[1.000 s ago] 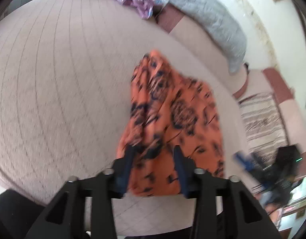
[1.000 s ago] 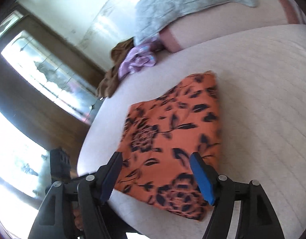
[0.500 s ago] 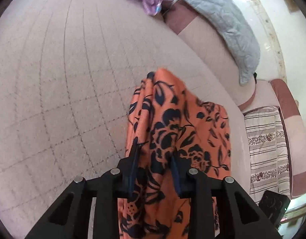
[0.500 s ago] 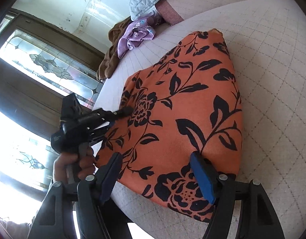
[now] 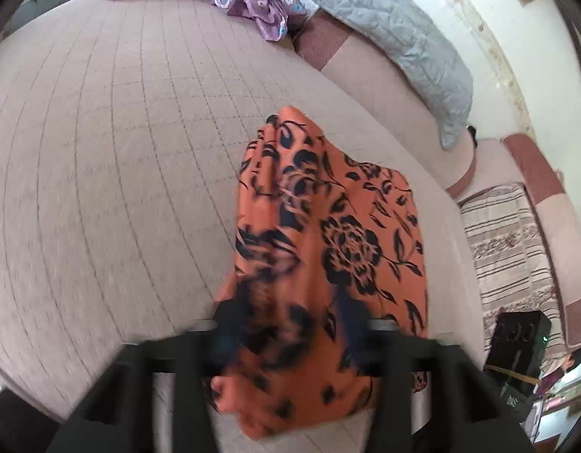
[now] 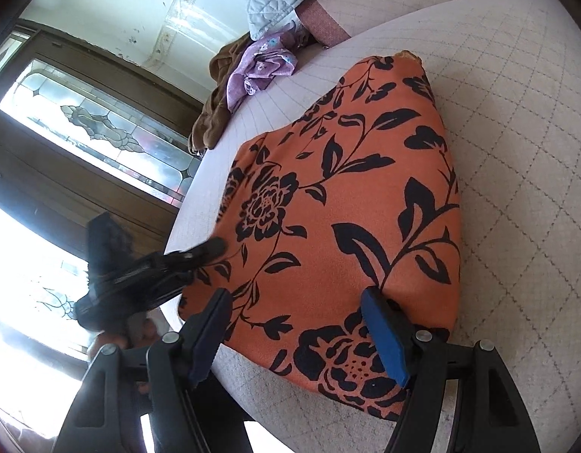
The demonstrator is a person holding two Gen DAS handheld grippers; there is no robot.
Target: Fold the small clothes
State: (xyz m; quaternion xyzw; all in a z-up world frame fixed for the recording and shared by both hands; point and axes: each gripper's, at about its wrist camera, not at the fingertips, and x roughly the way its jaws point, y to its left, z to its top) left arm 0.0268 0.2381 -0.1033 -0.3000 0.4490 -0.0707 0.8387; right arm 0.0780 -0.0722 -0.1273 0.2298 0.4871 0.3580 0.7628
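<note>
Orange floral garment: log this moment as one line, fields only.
stage: folding | orange floral garment: folded, flat on bed | left gripper: opening, cloth between jaws | right gripper: open over near edge

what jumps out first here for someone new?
The orange cloth with black flowers, lying folded near the bed's edge. The right tongs hang open over its near edge; the left tongs are opening, a bunched fold of the cloth between the blurred fingers. At the far end lies a purple garment on a brown one, beside a grey quilt.
</note>
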